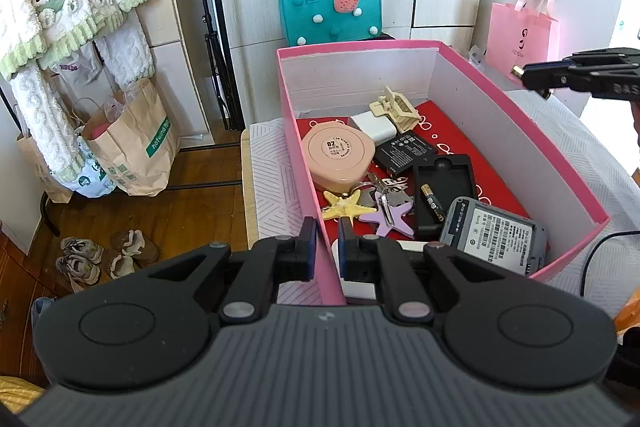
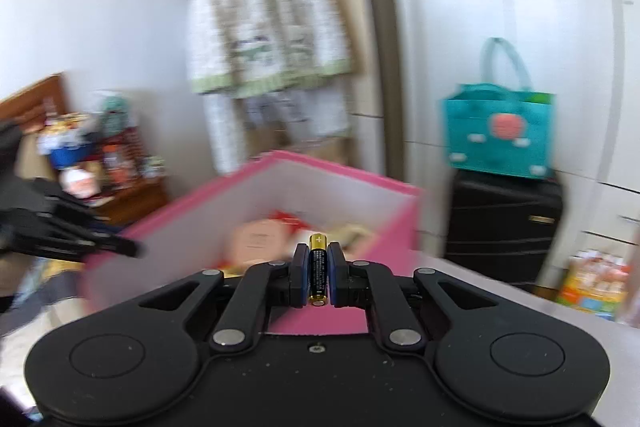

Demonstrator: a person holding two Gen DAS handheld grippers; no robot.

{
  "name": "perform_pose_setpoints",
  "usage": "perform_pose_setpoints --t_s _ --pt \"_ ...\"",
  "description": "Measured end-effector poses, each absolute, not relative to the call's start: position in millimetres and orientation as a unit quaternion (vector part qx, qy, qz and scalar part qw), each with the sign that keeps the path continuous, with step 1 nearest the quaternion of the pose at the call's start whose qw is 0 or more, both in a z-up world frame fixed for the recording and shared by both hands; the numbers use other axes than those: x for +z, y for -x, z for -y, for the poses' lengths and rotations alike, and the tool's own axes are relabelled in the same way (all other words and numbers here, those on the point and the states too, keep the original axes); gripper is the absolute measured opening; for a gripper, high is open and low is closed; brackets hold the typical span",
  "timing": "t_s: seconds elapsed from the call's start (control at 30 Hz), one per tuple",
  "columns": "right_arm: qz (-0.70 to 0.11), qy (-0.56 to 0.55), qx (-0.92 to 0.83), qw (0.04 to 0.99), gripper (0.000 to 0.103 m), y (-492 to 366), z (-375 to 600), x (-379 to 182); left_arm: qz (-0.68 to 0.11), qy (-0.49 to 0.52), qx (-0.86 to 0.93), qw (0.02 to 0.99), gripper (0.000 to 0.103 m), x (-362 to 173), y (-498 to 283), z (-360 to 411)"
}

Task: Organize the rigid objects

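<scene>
While our left gripper (image 1: 325,241) pinched the box (image 1: 520,131) wall, the right gripper (image 2: 318,273) had its fingers clamped on a battery (image 2: 318,267) beside the box, where the smooth cell could slip free.

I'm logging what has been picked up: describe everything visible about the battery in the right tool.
The battery is a small black cylinder with gold ends, fine print down its side and a plus mark on the far end. It looks metal-cased and intact. It lies lengthwise between the right tool's blue pads, gripped on both sides, held above the pink box.
</scene>
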State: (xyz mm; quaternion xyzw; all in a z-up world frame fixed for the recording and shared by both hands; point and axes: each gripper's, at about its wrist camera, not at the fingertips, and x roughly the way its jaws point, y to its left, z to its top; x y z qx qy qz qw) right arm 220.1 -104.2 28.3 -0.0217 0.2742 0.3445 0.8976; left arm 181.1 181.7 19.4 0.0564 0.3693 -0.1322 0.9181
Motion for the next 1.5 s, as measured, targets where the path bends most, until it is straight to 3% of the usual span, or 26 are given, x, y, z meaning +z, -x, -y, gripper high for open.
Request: perform_pose_setpoints --t_s 0.47,1.03,1.5 --pt "-0.35 0.085 0.365 0.859 0.013 -247.0 33.7 -3.1 -0.373 -0.051 -0.129 0.917 0.01 20.5 -181.2 -184.7" --pt "-0.296 0.006 0.351 0.888 0.016 -187.3 80.5 23.4 -0.378 -0.044 -0.109 0.918 0.01 22.8 -177.7 -179.3" --pt "-0.281 -0.008 0.344 0.896 0.039 -155.4 98.8 27.4 -0.383 -0.054 -0.071 0.919 0.01 38.4 -154.4 -167.4"
